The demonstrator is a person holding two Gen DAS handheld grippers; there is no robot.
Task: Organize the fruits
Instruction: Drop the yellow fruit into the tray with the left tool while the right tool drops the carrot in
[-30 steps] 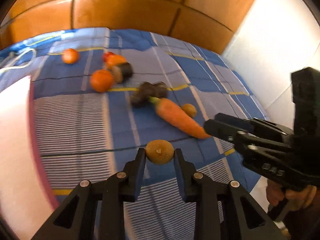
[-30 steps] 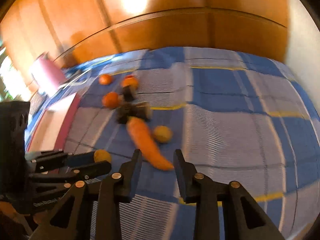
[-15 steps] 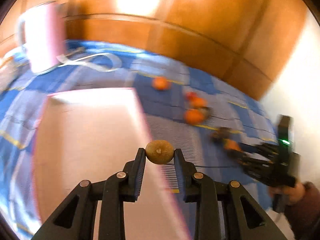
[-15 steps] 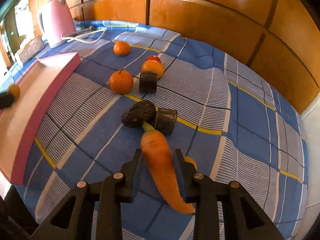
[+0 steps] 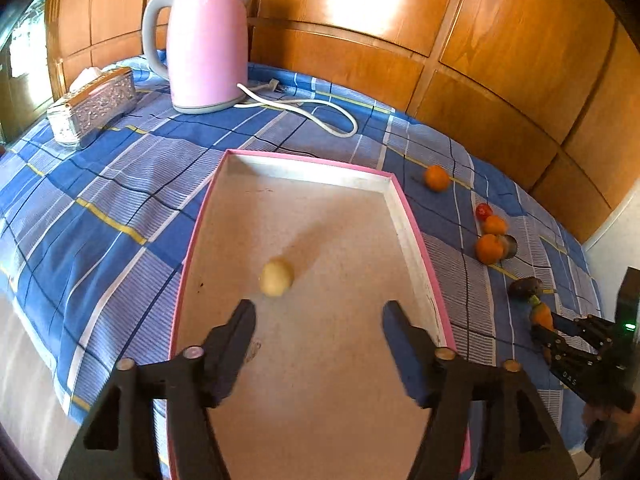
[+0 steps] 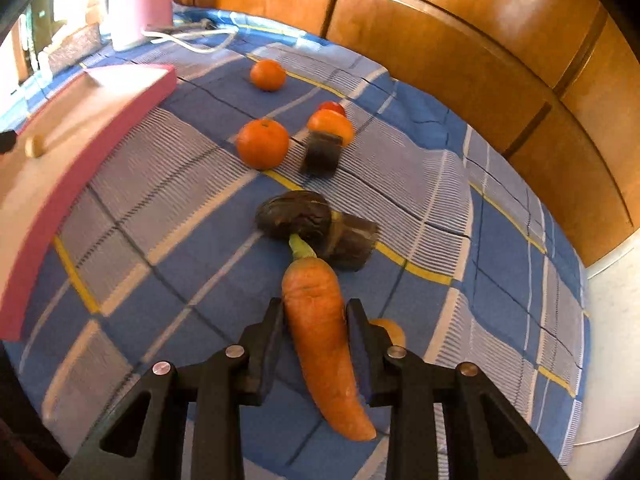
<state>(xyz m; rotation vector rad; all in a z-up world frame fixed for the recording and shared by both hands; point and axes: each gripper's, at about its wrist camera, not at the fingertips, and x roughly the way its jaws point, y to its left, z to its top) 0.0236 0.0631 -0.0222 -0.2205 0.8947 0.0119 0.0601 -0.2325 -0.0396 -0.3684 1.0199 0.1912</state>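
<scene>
Left wrist view: left gripper (image 5: 318, 308) is hanging over the pink-rimmed tray (image 5: 408, 220) with jaws spread wide, nothing between them; a small yellowish round fruit (image 5: 276, 277) is lying on the tray floor just ahead of the left finger, slightly blurred so possibly rolling, can't tell. Tray looks like a shallow cardboard lid, matte pale inside, thin pink walls. Right wrist view: right gripper (image 6: 314, 334) is straddling the carrot (image 6: 322, 340), both pads sitting against its flanks around the thick upper half, so reading it as clamped on the carrot, which is lying on the blue plaid cloth (image 6: 460, 208). Carrot is tapered, stiff, faintly ridged skin, moderately weighty; grip near the fat shoulder is sensible, since the narrow tip would be slipping out. Stubby green stem end is touching a dark wrinkled avocado-like piece (image 6: 294, 214). Beyond, two mandarins (image 6: 262, 144) and a smaller orange fruit are sitting well apart from the tray; these are smooth, round, light, likely to roll, best taken across the middle with gentle squeeze. Cloth is soft and rumpled, so things may be tipping. Pink kettle (image 5: 204, 44) and metal tissue box (image 5: 94, 106) are standing at the back.
</scene>
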